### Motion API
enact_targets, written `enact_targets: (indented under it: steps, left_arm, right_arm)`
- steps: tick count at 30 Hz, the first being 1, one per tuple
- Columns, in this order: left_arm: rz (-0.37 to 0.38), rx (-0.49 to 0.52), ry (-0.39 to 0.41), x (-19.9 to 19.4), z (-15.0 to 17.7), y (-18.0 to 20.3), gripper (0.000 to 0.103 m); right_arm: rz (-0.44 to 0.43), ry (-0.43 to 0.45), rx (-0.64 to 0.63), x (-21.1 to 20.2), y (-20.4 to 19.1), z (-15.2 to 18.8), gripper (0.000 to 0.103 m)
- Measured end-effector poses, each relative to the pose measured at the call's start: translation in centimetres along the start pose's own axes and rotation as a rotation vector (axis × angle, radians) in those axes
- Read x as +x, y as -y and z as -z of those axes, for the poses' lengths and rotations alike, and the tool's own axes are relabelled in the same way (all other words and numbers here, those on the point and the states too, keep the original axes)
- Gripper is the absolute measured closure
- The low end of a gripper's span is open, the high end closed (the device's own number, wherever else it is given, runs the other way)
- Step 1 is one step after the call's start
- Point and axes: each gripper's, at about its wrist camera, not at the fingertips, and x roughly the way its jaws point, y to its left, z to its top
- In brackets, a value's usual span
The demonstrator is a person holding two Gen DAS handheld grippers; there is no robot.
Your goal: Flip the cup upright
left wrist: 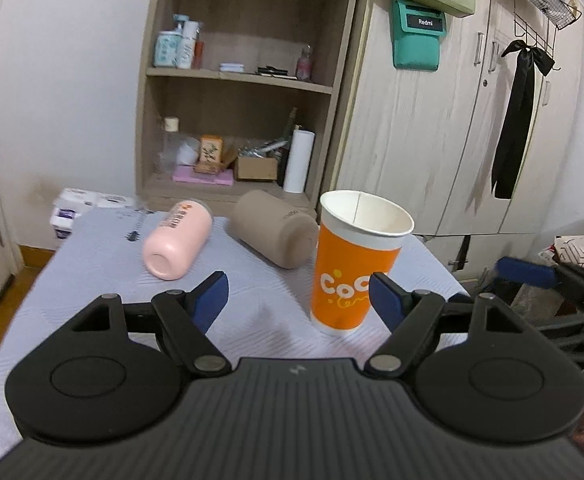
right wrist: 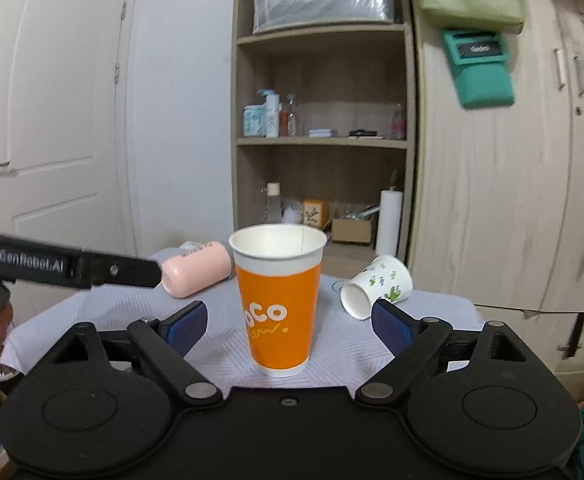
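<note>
Table [left wrist: 104, 280] draped in pale cloth, bearing all. Orange cup [right wrist: 279, 300] upright near front edge, mouth up, job seemingly done. Pink tumbler [left wrist: 178, 240], tan tumbler [left wrist: 276, 232], leaf-print cup [right wrist: 375, 286] lying sideways behind. Right gripper [right wrist: 288, 330] and left gripper [left wrist: 297, 300] spread wide, empty, flanking but clear of cup.

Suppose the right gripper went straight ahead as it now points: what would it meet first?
Most likely the upright orange paper cup, which stands centred before the open right gripper; depth is hard to judge.
</note>
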Motion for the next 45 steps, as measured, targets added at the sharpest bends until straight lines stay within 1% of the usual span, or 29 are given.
enact_targets:
  steps: [4,7,13,17,21,23,27,28,30,31,32,35,37,45]
  left_arm:
    - [-0.044,0.025,0.029,-2.1,0.8,0.4,0.026]
    - [-0.057,0.056,0.042,-3.0,1.0,0.9,0.026]
    - [-0.028,0.041,0.050,-3.9,1.2,1.2,0.023]
    - [-0.035,0.034,0.050,-3.8,1.1,1.2,0.023]
    - [-0.068,0.022,0.059,-4.1,1.0,0.6,0.023]
    - [-0.081,0.015,0.057,-4.1,0.9,0.3,0.020]
    - [-0.087,0.011,0.056,-4.2,0.7,0.0,0.020]
    - [-0.088,0.013,0.053,-4.1,0.8,0.1,0.018]
    - [-0.089,0.017,0.048,-4.1,0.8,0.2,0.015]
    - [-0.086,0.021,0.048,-4.0,0.9,0.2,0.012]
    - [-0.085,0.026,0.050,-4.0,0.9,0.3,0.008]
    - [-0.094,0.037,0.057,-4.1,1.0,0.5,0.003]
    - [-0.099,0.044,0.056,-4.0,1.0,0.6,0.001]
    - [-0.118,0.045,0.028,-3.5,0.9,0.8,0.000]
  right_arm:
    - [0.023,0.027,-0.007,-2.0,-0.8,0.0,0.011]
    - [0.044,0.041,0.003,-3.0,-1.4,0.0,0.011]
    - [0.104,0.052,-0.022,-4.1,-2.3,0.0,0.011]
    - [0.135,0.045,-0.022,-4.1,-2.2,0.0,0.011]
    - [0.152,0.035,-0.013,-4.1,-1.9,0.3,0.011]
    - [0.147,0.021,-0.002,-4.0,-1.8,0.3,0.011]
    - [0.145,0.023,0.005,-4.0,-1.7,0.2,0.010]
    - [0.148,0.023,0.004,-4.1,-1.8,0.3,0.010]
    - [0.156,0.024,0.006,-4.0,-1.9,0.3,0.005]
    - [0.162,0.023,0.008,-4.0,-1.9,0.3,0.001]
    - [0.174,0.021,0.007,-4.0,-1.9,0.3,0.000]
    - [0.213,0.006,0.000,-3.6,-2.0,0.3,0.000]
    - [0.217,0.003,-0.003,-3.6,-2.0,0.4,0.000]
    - [0.236,-0.010,0.014,-3.5,-1.8,0.5,0.000]
